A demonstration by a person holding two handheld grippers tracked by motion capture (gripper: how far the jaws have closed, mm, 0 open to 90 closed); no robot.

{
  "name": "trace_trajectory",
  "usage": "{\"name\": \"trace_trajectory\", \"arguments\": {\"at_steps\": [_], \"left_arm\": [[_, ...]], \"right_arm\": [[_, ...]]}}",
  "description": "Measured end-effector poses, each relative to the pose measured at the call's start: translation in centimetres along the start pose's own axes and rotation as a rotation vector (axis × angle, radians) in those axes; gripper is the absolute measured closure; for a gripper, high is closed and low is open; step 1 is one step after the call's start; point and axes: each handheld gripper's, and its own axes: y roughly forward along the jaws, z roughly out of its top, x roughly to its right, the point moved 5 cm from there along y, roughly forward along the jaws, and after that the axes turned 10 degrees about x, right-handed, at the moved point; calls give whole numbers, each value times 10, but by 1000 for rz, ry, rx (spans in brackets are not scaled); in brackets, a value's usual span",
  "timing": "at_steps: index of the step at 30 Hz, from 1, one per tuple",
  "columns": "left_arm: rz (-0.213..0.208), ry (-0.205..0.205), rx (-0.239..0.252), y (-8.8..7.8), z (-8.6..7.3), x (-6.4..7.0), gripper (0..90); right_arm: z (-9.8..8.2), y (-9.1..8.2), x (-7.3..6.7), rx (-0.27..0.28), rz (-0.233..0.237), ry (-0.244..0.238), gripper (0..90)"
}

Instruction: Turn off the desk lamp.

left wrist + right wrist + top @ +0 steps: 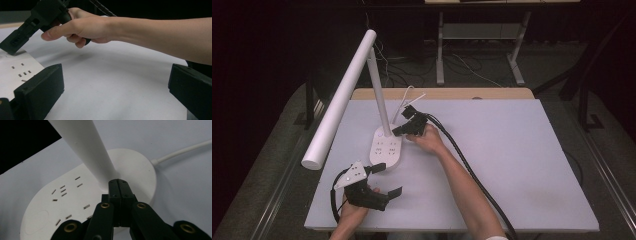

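A white desk lamp stands at the table's left, and its oval base (386, 149) carries several socket slots. A slanted stem (378, 90) holds up a long tube head (341, 97). My right gripper (396, 132) is shut with nothing between its jaws. Its tip (118, 183) rests on the base (75, 202) right at the foot of the stem (87, 147). My left gripper (388, 180) stands open just in front of the base's near end, empty. In the left gripper view the base (15, 72) lies beside the left jaw, with the right gripper (13, 43) touching it farther off.
The lamp's white cable (408, 97) runs off the back of the grey table (512, 165); it also shows as the cable (180, 151) leaving the base. The tube head overhangs the table's left side. Black gripper cables (472, 170) trail along the right forearm.
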Motion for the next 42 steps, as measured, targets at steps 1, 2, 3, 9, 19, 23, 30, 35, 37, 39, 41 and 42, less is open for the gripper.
{"name": "trace_trajectory", "arguments": {"at_steps": [1, 2, 3, 9, 19, 23, 30, 35, 37, 39, 41, 42], "left_arm": [[0, 1, -3, 0, 0, 0, 0], [-2, 2, -5, 1, -1, 0, 0], [-3, 2, -4, 1, -1, 0, 0], [0, 0, -1, 0, 0, 0, 0], [-3, -1, 0, 0, 0, 1, 0], [0, 1, 1, -1, 0, 1, 0], [4, -2, 2, -1, 0, 0, 0], [-1, -4, -1, 0, 0, -1, 0], [-1, -3, -2, 0, 0, -1, 0], [-1, -3, 0, -1, 0, -1, 0], [-1, -3, -1, -1, 0, -1, 0], [-1, -3, -1, -1, 0, -1, 0]], "right_arm": [[0, 0, 1, 4, -3, -2, 900], [0, 0, 1, 6, 2, 3, 900], [0, -1, 2, 8, 1, 1, 900], [1, 1, 0, 26, 22, 0, 900], [-1, 3, 2, 45, 38, 23, 900], [-1, 3, 3, 41, 35, 25, 900], [-1, 3, 1, 43, 17, 18, 900], [0, 2, 1, 47, 13, 16, 900], [0, 2, 1, 42, 10, 16, 900], [0, 1, 2, 43, 16, 16, 900], [0, 1, 3, 42, 17, 27, 900], [-1, 1, 3, 43, 23, 29, 900]]}}
